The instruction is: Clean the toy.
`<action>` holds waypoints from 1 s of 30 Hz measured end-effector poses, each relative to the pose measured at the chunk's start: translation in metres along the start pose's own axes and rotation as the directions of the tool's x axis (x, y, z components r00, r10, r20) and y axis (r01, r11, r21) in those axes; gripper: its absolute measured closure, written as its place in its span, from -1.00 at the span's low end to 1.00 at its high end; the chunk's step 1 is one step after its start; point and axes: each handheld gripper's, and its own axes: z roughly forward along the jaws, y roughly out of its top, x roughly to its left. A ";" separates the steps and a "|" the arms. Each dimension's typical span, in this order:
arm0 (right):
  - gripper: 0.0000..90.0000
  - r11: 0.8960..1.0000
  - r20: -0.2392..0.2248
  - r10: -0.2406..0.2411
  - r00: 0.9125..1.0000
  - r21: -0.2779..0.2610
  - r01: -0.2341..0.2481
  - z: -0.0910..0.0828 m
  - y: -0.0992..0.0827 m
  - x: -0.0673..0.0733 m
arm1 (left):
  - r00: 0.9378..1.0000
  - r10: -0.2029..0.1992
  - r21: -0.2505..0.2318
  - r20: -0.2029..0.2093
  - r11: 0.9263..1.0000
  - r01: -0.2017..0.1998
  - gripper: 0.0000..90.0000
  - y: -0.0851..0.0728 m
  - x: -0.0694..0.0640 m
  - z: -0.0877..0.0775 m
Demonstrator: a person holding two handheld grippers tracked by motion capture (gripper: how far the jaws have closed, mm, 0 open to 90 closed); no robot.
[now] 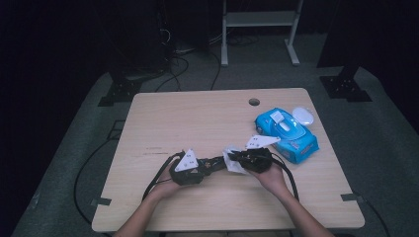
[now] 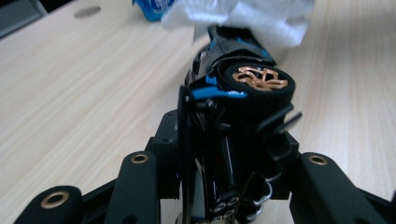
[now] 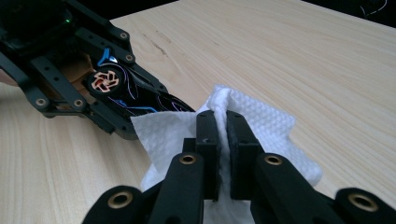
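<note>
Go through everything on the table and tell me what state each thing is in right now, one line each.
Left gripper: shut on the toy car.
Toy car: held off the table, turned on its side, nose under the wipe.
Right gripper: shut on the white wipe.
White wipe: crumpled, pinched, against the car's front.
Wipes pack: lying flat, lid flipped open.
White oval object: lying beside the pack, untouched.
</note>
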 end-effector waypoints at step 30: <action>0.89 0.997 -0.054 0.062 0.997 0.041 -0.060 0.014 -0.012 0.002 | 0.991 -0.135 -0.217 0.022 0.966 0.137 0.16 0.014 0.005 -0.010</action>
